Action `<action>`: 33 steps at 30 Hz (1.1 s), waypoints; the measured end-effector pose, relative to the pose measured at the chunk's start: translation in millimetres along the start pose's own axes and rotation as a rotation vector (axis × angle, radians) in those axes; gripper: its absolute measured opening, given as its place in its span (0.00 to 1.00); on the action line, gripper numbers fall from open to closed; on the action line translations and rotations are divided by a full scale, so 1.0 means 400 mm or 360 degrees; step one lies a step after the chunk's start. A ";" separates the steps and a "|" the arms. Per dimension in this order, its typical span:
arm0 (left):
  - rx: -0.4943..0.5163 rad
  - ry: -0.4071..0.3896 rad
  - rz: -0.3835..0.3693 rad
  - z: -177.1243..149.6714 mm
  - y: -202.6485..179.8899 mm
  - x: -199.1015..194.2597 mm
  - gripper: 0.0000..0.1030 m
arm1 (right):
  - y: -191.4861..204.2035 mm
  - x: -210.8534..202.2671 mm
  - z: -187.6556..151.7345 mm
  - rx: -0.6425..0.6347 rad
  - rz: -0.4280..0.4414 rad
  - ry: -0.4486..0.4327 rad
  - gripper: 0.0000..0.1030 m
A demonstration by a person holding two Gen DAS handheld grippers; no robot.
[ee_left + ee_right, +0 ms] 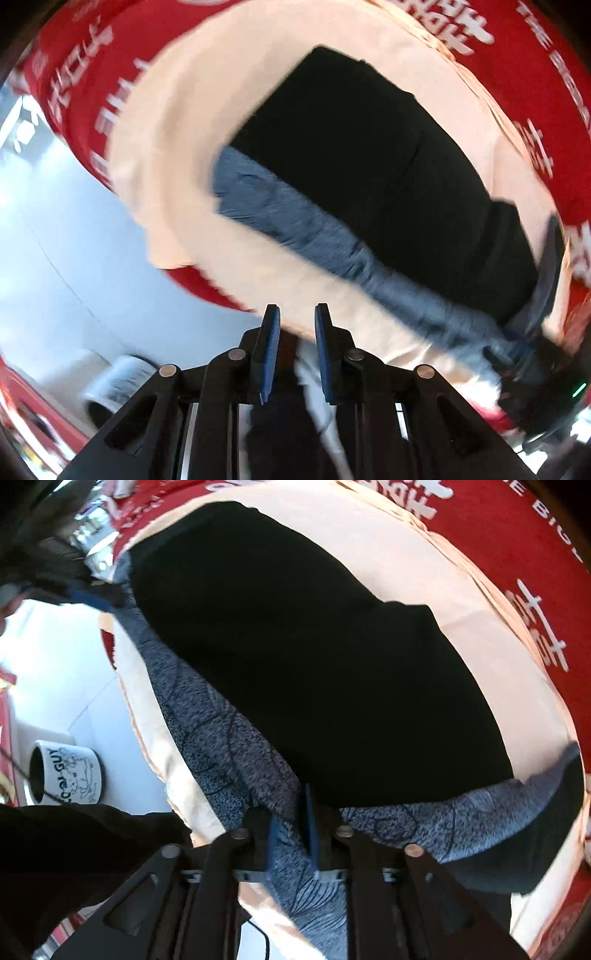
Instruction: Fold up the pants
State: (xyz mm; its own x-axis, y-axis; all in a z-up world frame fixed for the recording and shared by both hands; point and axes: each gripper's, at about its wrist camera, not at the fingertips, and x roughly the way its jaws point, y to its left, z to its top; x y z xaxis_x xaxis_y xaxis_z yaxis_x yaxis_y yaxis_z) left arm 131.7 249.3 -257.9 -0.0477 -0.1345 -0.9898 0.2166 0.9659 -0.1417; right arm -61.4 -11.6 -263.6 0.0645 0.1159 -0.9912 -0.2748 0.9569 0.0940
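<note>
The pants (369,155) are black with a grey-blue patterned band (295,221), lying on a cream cloth (177,147) over a red printed tablecloth. My left gripper (297,314) is open and empty, above the cream cloth just short of the band's edge. In the right wrist view the black pants (314,664) fill the middle, with the patterned band (207,716) along their near edge. My right gripper (291,819) is shut on the patterned band at a corner. The right gripper also shows in the left wrist view (524,354) at the band's far end.
A white mug (66,775) with a drawing lies on its side on the white surface to the left; it also shows in the left wrist view (114,384). The red tablecloth (517,546) with white lettering surrounds the cream cloth. A dark sleeve (74,842) is at lower left.
</note>
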 end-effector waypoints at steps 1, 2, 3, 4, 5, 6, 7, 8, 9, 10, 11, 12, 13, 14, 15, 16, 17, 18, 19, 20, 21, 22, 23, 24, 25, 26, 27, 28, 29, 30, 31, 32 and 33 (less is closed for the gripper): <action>0.0016 -0.0022 0.0003 -0.004 0.003 -0.020 0.20 | 0.007 -0.011 0.002 0.0019 -0.0001 0.0022 0.36; 0.0022 -0.0048 -0.0014 -0.002 0.002 -0.040 0.20 | 0.016 -0.033 0.006 0.0048 0.0013 0.0031 0.49; 0.0029 -0.0081 -0.0039 0.010 -0.008 -0.055 0.20 | 0.019 -0.057 0.001 0.0076 0.0034 0.0019 0.56; 0.0039 -0.0107 -0.0055 0.018 -0.011 -0.064 0.20 | 0.022 -0.088 0.007 0.0120 0.0067 -0.0019 0.65; 0.0051 -0.0144 -0.0080 0.038 -0.028 -0.069 0.20 | 0.022 -0.113 0.012 0.0157 0.0086 -0.0063 0.69; 0.0056 -0.0166 -0.0114 0.056 -0.043 -0.067 0.20 | 0.020 -0.144 0.018 0.0205 0.0107 -0.0121 0.70; 0.0062 -0.0177 -0.0159 0.079 -0.059 -0.057 0.20 | 0.016 -0.167 0.024 0.0258 0.0118 -0.0171 0.71; 0.0077 -0.0169 -0.0211 0.107 -0.087 -0.036 0.20 | 0.007 -0.177 0.032 0.0320 0.0117 -0.0208 0.71; 0.0085 -0.0142 -0.0221 0.126 -0.110 -0.007 0.20 | -0.004 -0.177 0.043 0.0382 0.0116 -0.0229 0.71; 0.0082 -0.0098 -0.0182 0.146 -0.126 0.028 0.20 | -0.028 -0.173 0.062 0.0434 0.0118 -0.0236 0.71; 0.0084 -0.0032 -0.0124 0.157 -0.141 0.075 0.20 | -0.035 -0.154 0.076 0.0481 0.0112 -0.0230 0.71; 0.0091 0.0039 -0.0072 0.149 -0.143 0.118 0.20 | -0.039 -0.123 0.096 0.0530 0.0089 -0.0200 0.71; 0.0097 0.0100 -0.0026 0.140 -0.145 0.150 0.20 | -0.038 -0.095 0.109 0.0580 0.0068 -0.0150 0.71; 0.0118 0.0079 -0.0005 0.130 -0.152 0.150 0.20 | -0.038 -0.053 0.115 0.0638 0.0049 -0.0071 0.71; 0.0151 0.0073 0.0018 0.126 -0.161 0.140 0.20 | -0.048 -0.010 0.110 0.0712 0.0028 0.0053 0.71; 0.0201 0.0097 0.0054 0.121 -0.175 0.129 0.20 | -0.052 0.021 0.096 0.0792 0.0037 0.0155 0.71; 0.0244 0.0122 0.0084 0.113 -0.187 0.116 0.20 | -0.058 0.039 0.076 0.0874 0.0079 0.0217 0.71; 0.0267 0.0135 0.0114 0.104 -0.197 0.100 0.20 | -0.061 0.029 0.057 0.0939 0.0119 0.0199 0.71; 0.0279 0.0146 0.0133 0.098 -0.205 0.089 0.20 | -0.061 -0.001 0.045 0.0967 0.0126 0.0150 0.71; 0.0309 0.0163 0.0142 0.085 -0.223 0.070 0.20 | -0.061 -0.028 0.038 0.0975 0.0116 0.0121 0.71; 0.0333 0.0166 0.0143 0.078 -0.237 0.059 0.20 | -0.067 -0.066 0.029 0.0985 0.0088 0.0086 0.71; 0.0374 0.0166 0.0150 0.068 -0.259 0.046 0.20 | -0.077 -0.099 0.023 0.0996 0.0046 0.0055 0.71; 0.0433 0.0163 0.0152 0.054 -0.294 0.032 0.20 | -0.094 -0.135 0.017 0.1012 -0.0024 0.0022 0.72; 0.0475 0.0165 0.0146 0.045 -0.322 0.026 0.20 | -0.117 -0.172 0.008 0.1043 -0.0122 -0.0012 0.73; 0.0509 0.0170 0.0142 0.037 -0.350 0.027 0.20 | -0.145 -0.197 -0.001 0.1081 -0.0202 -0.0032 0.78; 0.0565 0.0186 0.0136 0.025 -0.392 0.029 0.20 | -0.194 -0.224 -0.008 0.1157 -0.0307 -0.0057 0.80; 0.0603 0.0199 0.0130 0.018 -0.415 0.030 0.20 | -0.240 -0.233 -0.014 0.1215 -0.0365 -0.0063 0.81; 0.0639 0.0212 0.0125 0.011 -0.444 0.035 0.20 | -0.295 -0.236 -0.019 0.1285 -0.0422 -0.0049 0.83; 0.0676 0.0230 0.0128 0.004 -0.472 0.041 0.20 | -0.354 -0.228 -0.015 0.1374 -0.0472 0.0002 0.83; 0.0709 0.0247 0.0139 -0.002 -0.486 0.045 0.20 | -0.411 -0.218 -0.038 0.1420 -0.0483 0.0038 0.83; 0.0739 0.0265 0.0155 -0.011 -0.510 0.050 0.20 | -0.458 -0.198 -0.030 0.1466 -0.0479 0.0079 0.83; 0.0760 0.0279 0.0163 -0.014 -0.529 0.052 0.20 | -0.499 -0.176 -0.018 0.1492 -0.0466 0.0099 0.83; 0.0772 0.0286 0.0166 -0.018 -0.543 0.052 0.20 | -0.528 -0.162 -0.011 0.1501 -0.0454 0.0096 0.83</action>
State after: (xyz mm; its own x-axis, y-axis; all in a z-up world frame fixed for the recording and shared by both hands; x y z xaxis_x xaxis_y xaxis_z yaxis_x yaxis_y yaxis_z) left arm 76.8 38.4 -247.5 -0.1593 0.0380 -0.9865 0.6537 0.7529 -0.0765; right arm -11.8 -222.3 -219.6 -0.0468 -0.1410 -0.9889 0.6224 0.7702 -0.1393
